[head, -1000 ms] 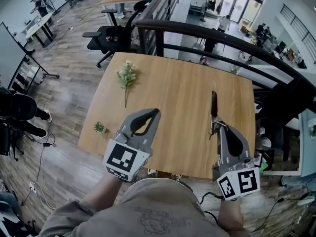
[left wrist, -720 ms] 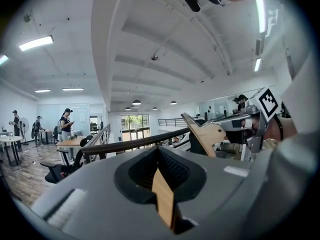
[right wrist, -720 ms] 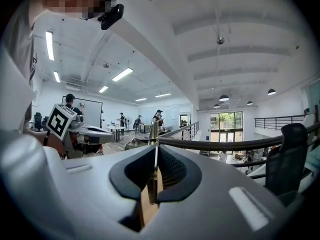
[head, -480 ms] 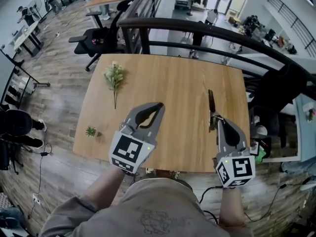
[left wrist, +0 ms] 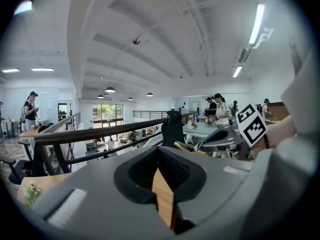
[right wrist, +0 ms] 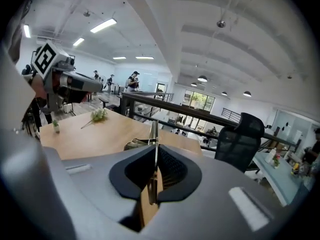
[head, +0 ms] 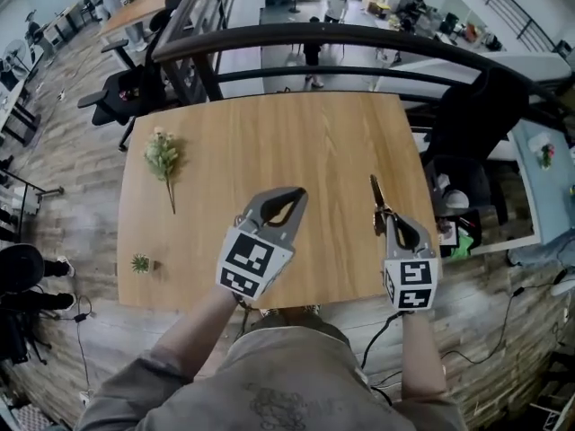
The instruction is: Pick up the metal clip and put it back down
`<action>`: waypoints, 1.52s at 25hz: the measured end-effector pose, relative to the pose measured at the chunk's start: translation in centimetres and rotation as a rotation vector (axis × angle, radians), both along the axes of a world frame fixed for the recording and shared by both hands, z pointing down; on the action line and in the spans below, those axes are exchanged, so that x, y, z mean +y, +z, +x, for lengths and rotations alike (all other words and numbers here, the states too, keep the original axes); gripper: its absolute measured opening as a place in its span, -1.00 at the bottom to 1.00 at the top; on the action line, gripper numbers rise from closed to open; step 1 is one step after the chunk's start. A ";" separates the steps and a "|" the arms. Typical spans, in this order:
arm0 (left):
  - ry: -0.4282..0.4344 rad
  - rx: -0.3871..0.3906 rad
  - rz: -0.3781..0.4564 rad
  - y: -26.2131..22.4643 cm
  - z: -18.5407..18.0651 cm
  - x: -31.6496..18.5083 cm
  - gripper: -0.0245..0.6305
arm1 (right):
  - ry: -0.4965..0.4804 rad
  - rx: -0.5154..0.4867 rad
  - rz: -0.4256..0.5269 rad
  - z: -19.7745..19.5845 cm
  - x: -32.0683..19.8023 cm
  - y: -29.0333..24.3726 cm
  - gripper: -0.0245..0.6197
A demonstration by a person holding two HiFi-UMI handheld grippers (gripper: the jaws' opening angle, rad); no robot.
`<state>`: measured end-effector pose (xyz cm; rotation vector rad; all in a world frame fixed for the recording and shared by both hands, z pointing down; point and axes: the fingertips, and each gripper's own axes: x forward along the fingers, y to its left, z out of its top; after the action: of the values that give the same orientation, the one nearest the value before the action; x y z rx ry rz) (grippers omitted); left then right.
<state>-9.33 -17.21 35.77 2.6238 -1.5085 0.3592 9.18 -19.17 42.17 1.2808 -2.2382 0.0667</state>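
Observation:
The metal clip is a thin dark strip that sticks out forward from my right gripper, which is shut on it over the right front of the wooden table. In the right gripper view the clip stands edge-on between the closed pads of the right gripper, with the tabletop below it. My left gripper hovers over the front middle of the table, shut and holding nothing. The left gripper view shows the left gripper closed, with only wood seen behind it.
A flower sprig lies at the table's left and a small green plant stands near the front left corner. A dark railing runs behind the far edge. A black chair stands off the right side.
The head view has swung, so the table sits further left and lower in frame. The right gripper keeps its hold on the clip. The left gripper has drifted slightly right.

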 end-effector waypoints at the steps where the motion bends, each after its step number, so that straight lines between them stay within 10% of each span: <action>1: 0.020 0.000 -0.009 0.5 1.0 -0.4 -0.92 | 0.016 0.019 -0.017 0.9 -0.1 1.0 -0.88; 21: 0.301 -0.021 -0.292 14.0 18.4 -3.6 -0.92 | 0.233 0.387 -0.278 15.7 -1.7 21.3 -0.88; 38: 0.331 -0.068 -0.428 19.8 23.2 -3.9 -0.92 | 0.300 0.681 -0.259 23.8 -3.0 26.9 -0.87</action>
<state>13.87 -21.13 55.59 2.5150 -0.8768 0.7149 32.94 -22.21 69.07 1.2467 -1.4089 0.0243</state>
